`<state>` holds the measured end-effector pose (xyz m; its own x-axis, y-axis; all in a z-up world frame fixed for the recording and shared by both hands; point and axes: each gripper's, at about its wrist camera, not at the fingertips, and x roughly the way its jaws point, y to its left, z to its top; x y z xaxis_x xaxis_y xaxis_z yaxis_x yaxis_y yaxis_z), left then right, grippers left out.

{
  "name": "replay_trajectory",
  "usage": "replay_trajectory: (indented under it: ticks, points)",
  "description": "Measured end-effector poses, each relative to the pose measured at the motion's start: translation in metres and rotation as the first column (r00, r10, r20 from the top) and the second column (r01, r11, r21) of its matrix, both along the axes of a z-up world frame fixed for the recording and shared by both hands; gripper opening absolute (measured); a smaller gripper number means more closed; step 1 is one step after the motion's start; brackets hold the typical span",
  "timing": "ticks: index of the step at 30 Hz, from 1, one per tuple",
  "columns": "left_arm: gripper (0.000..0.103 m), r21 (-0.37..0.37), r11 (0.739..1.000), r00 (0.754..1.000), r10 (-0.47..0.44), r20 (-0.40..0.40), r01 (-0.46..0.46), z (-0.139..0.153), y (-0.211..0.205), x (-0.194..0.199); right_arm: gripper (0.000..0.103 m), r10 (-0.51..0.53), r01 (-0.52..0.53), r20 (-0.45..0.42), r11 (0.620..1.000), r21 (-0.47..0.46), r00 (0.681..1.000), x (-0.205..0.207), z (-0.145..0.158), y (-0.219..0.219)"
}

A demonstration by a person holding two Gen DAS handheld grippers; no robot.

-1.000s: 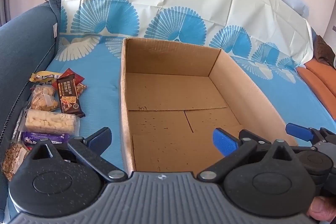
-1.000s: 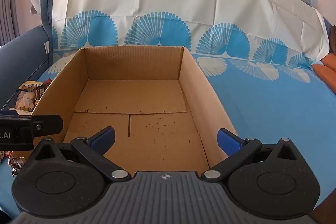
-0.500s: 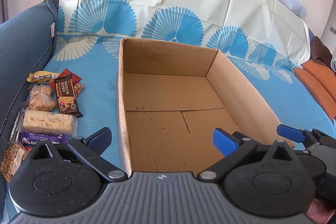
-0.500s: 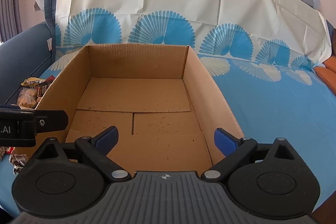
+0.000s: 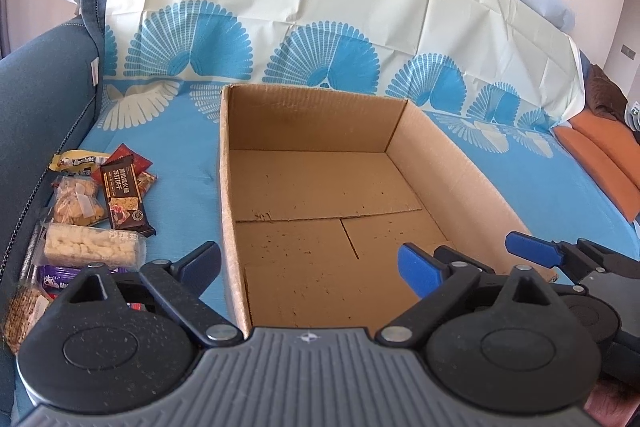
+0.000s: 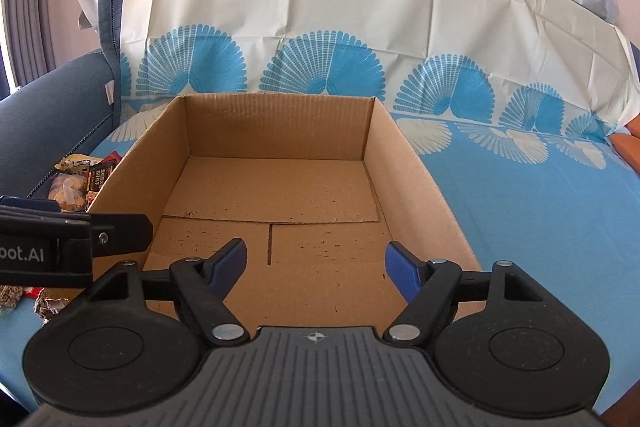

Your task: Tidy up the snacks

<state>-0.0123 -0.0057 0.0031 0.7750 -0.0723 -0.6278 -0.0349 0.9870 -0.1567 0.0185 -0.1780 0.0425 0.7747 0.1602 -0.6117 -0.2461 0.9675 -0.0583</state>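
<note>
An open cardboard box (image 5: pixel 232 187) stands empty on the blue patterned sofa cover; it also shows in the right wrist view (image 6: pixel 416 179). Several snack packets lie left of it: a dark cracker bar (image 5: pixel 124 197), a clear bag of biscuits (image 5: pixel 76 201), a rice-cracker pack (image 5: pixel 90 251), a yellow wrapper (image 5: pixel 76 161) and a purple pack (image 5: pixel 60 277). My left gripper (image 5: pixel 310 267) is open and empty, straddling the box's left front corner. My right gripper (image 6: pixel 316 265) is open and empty over the box's front edge, and shows at the right in the left wrist view (image 5: pixel 532 253).
The dark blue sofa arm (image 5: pixel 36 99) bounds the snacks on the left. The white and blue cover (image 5: pixel 320 7) drapes the backrest behind the box. An orange cushion (image 5: pixel 600 159) lies at the far right. The left gripper's body (image 6: pixel 60 243) crosses the right wrist view.
Both grippers have drifted slightly; the box sits a little farther back in view. The right gripper's jaws have narrowed somewhat but remain open. Nothing was picked up.
</note>
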Motion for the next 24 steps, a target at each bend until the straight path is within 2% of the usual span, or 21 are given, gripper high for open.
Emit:
replay_trajectory:
  ticks: [4,5,6,8,10,15,20,22,24]
  points:
    - [0.070,0.001,1.000,1.000,0.003,0.006,-0.003,0.001,0.002,-0.001,0.072,0.003,-0.003,-0.002,1.000,0.015,1.000,0.000,0.001,0.000]
    - [0.062,0.001,1.000,1.000,0.003,0.009,-0.003,0.002,0.003,-0.001,0.068,0.003,-0.003,-0.002,1.000,0.023,1.000,-0.001,0.002,0.000]
    - [0.058,0.003,1.000,1.000,0.004,0.013,-0.004,0.003,0.003,-0.002,0.063,0.002,-0.002,-0.001,1.000,0.025,1.000,-0.001,0.002,0.001]
    - [0.040,0.005,1.000,1.000,0.004,0.019,-0.004,0.005,0.005,-0.003,0.056,0.001,-0.001,0.006,0.999,0.039,1.000,-0.001,0.004,0.003]
    - [0.029,0.003,1.000,1.000,-0.003,0.021,0.003,0.006,0.007,-0.004,0.052,0.001,-0.001,0.008,0.999,0.050,1.000,0.000,0.005,0.006]
    - [0.027,0.013,1.000,0.999,-0.027,0.033,0.027,0.012,0.015,-0.012,0.052,0.016,-0.016,0.003,0.997,0.080,1.000,0.000,0.006,0.020]
    - [0.027,-0.001,0.998,0.997,-0.070,0.023,0.070,0.031,0.044,-0.016,0.052,0.062,-0.063,0.013,0.991,0.120,0.998,-0.007,0.009,0.048]
    - [0.028,0.042,0.995,0.995,-0.093,0.024,0.092,0.040,0.059,-0.016,0.052,0.090,-0.092,0.016,0.985,0.144,0.996,-0.011,0.013,0.061]
    - [0.028,0.118,0.988,0.994,-0.102,0.036,0.097,0.046,0.078,-0.018,0.052,0.120,-0.123,0.025,0.980,0.158,0.992,-0.015,0.017,0.075]
